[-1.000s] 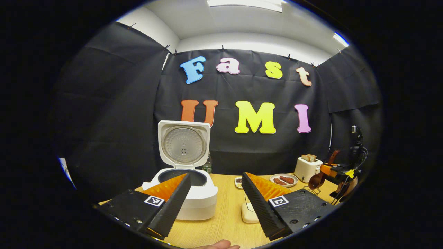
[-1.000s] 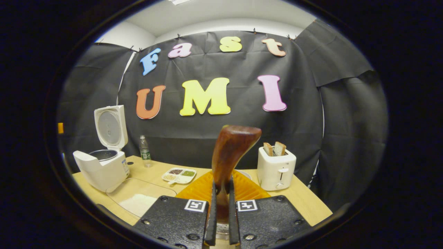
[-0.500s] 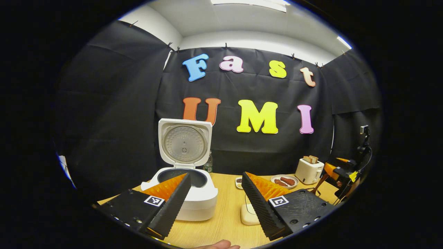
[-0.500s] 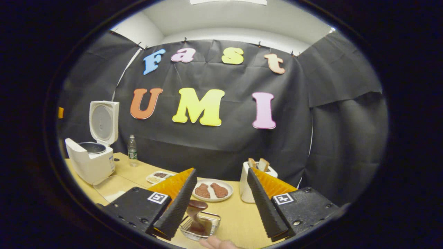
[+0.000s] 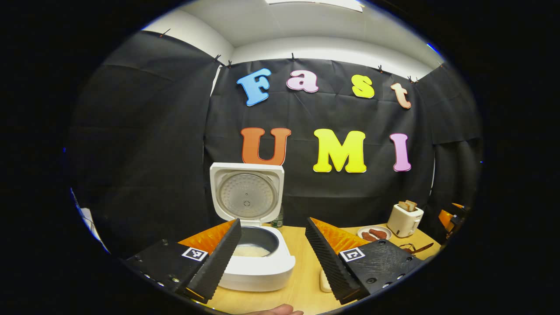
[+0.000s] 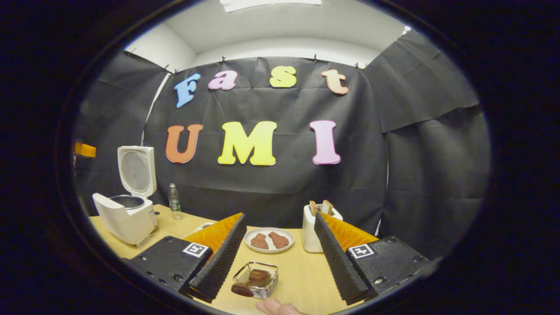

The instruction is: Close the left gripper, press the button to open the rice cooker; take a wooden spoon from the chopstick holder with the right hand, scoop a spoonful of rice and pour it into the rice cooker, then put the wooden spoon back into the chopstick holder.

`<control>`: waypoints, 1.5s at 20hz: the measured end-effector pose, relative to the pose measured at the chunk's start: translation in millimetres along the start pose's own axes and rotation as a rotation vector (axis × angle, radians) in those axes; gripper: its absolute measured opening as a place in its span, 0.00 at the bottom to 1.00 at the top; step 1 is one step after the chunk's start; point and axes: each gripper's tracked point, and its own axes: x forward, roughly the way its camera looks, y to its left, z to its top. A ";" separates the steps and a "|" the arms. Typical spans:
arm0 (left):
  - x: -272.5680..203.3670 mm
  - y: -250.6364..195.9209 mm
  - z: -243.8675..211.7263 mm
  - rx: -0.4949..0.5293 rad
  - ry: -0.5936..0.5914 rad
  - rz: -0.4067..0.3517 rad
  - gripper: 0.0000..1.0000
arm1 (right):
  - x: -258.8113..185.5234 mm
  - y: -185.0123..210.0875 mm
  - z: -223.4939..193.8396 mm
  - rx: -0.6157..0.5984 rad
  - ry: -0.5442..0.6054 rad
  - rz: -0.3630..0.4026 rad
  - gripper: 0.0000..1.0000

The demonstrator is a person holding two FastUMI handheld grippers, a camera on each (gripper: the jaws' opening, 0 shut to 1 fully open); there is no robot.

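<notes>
- Both grippers stand spread apart and hold nothing: your right gripper (image 6: 274, 256) hangs over the chopstick holder (image 6: 256, 279), your left gripper (image 5: 273, 251) frames the rice cooker (image 5: 258, 261).
- One thing to watch first: the wooden spoon (image 6: 250, 282) lies low and slanted in the wire holder, its dark end poking over the front rim. Judged from that, it could tip out onto the tabletop (image 6: 302, 280) if a finger clips the basket as you draw away.
- Farther out, the cooker's lid (image 5: 247, 192) stands upright with rice visible in the pot, so the pour looks done.
- Your left gripper sits close to the cooker's front. A careless swing could knock the body or bump the lid down.
- Beyond the holder, a plate (image 6: 268, 240) and toaster (image 6: 314, 229) stand near your right gripper; lift up, not forward.
</notes>
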 end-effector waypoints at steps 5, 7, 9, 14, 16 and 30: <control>33.0 8.1 41.6 0.018 -0.028 -0.007 0.94 | -15.4 -4.8 -6.4 0.050 0.060 0.034 1.00; 50.5 13.7 58.6 0.016 -0.032 -0.014 0.94 | -20.4 -5.3 -0.2 0.050 0.053 0.043 1.00; 66.9 14.2 78.9 -0.003 -0.065 -0.038 0.94 | -25.2 -4.7 9.2 0.067 0.027 0.049 1.00; 110.0 16.0 112.2 -0.038 -0.121 -0.093 0.94 | -30.7 4.0 22.2 0.076 -0.009 0.073 0.98; 133.9 22.7 114.7 -0.028 -0.131 -0.089 0.94 | -30.5 11.7 26.3 0.095 -0.020 0.087 0.97; 305.7 81.4 81.3 0.035 -0.137 0.044 0.94 | -8.1 51.0 22.5 0.066 -0.042 0.107 0.98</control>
